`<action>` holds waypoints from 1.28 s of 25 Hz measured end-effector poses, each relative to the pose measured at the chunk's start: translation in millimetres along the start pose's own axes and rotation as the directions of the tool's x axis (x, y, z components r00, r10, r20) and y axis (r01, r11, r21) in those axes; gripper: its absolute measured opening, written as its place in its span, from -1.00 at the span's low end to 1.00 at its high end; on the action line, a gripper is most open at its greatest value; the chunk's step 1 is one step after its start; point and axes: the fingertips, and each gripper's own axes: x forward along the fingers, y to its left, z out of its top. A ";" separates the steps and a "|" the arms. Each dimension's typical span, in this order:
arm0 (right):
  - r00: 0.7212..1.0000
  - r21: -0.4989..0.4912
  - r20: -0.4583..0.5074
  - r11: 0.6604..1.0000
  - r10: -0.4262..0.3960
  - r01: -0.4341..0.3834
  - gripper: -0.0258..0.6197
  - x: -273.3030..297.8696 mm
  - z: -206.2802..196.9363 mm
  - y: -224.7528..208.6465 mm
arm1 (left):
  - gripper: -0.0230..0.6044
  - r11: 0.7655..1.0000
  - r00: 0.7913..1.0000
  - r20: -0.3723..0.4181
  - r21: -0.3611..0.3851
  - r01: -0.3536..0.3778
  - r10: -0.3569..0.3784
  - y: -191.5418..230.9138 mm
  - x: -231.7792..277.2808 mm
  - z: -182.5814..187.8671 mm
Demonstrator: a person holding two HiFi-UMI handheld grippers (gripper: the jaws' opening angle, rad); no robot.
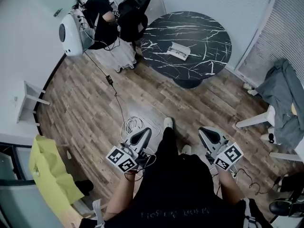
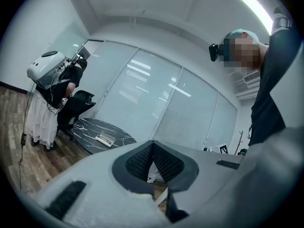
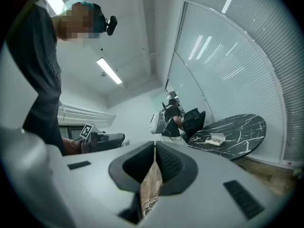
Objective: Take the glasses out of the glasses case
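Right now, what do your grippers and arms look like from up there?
Left gripper and right gripper are light grey wedges with dark ribbed fingers. Each carries a white cube of black square markers, and thin cables run from them. The person wears a black top.

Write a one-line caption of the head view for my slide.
Person holds left gripper and right gripper low, both shut, away from the glasses case on the round black table.

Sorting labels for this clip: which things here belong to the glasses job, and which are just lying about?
Job: glasses case on the marble table; left gripper and right gripper, both shut, empty.
Lying about: office chair; grey jacket; yellow cloth; floor cables.
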 end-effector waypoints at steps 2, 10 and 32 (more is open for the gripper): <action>1.000 0.006 0.003 1.000 0.000 0.000 -0.82 2.8 0.8 -3.1 | -0.87 1.000 1.000 0.005 -0.001 -0.004 0.004 4.2 2.1 -0.2; 1.000 -0.004 -0.010 1.000 -0.005 0.005 -0.82 22.3 6.5 -9.9 | -0.87 1.000 1.000 0.007 -0.017 0.010 -0.010 22.9 16.6 4.0; 0.993 0.023 -0.105 0.998 -0.051 0.053 -0.82 187.2 27.6 -70.6 | -0.87 0.994 0.999 -0.006 -0.095 0.047 -0.048 179.5 82.0 60.4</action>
